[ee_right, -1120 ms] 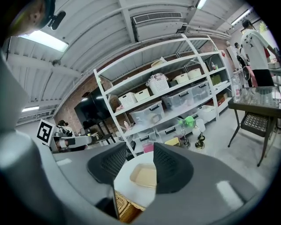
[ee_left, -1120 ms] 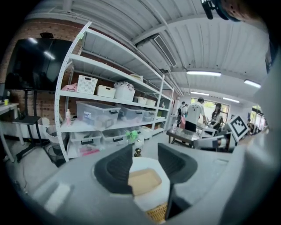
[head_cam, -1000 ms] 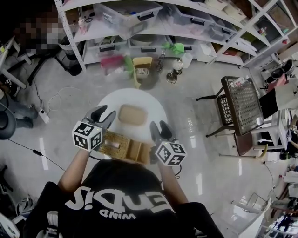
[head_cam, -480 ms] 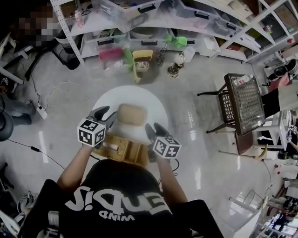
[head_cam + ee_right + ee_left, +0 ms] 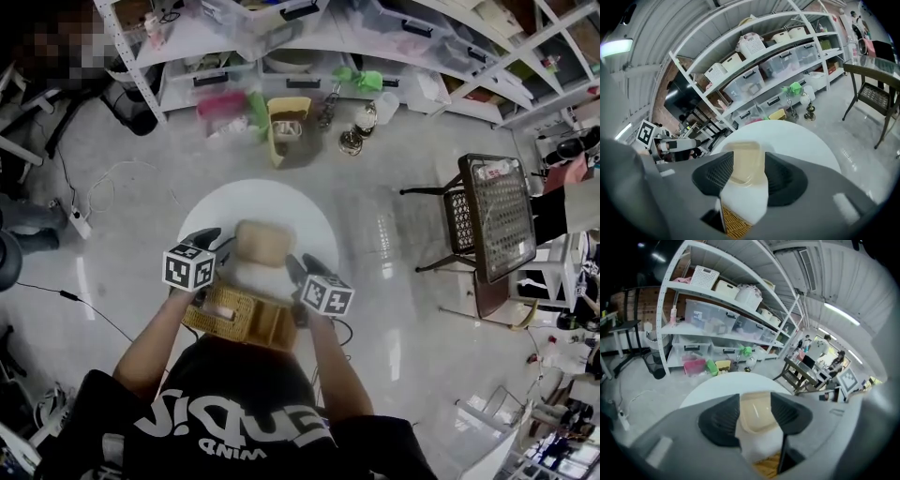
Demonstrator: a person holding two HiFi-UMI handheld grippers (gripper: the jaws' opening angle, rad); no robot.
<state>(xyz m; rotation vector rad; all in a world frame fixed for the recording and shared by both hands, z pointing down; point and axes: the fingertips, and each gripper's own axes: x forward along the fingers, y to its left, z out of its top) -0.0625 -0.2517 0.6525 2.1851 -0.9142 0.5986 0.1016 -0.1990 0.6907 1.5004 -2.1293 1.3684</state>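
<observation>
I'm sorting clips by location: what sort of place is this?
Probably a workshop or lab storeroom: white metal shelving holding clear plastic storage bins, a polished concrete floor, and people at desks behind.

One tan tray, one wicker basket, one table.

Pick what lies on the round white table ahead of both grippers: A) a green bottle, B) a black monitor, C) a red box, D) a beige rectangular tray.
D: a beige rectangular tray lies flat on the round white table. It shows in the head view and also past the open jaws in both gripper views.
</observation>
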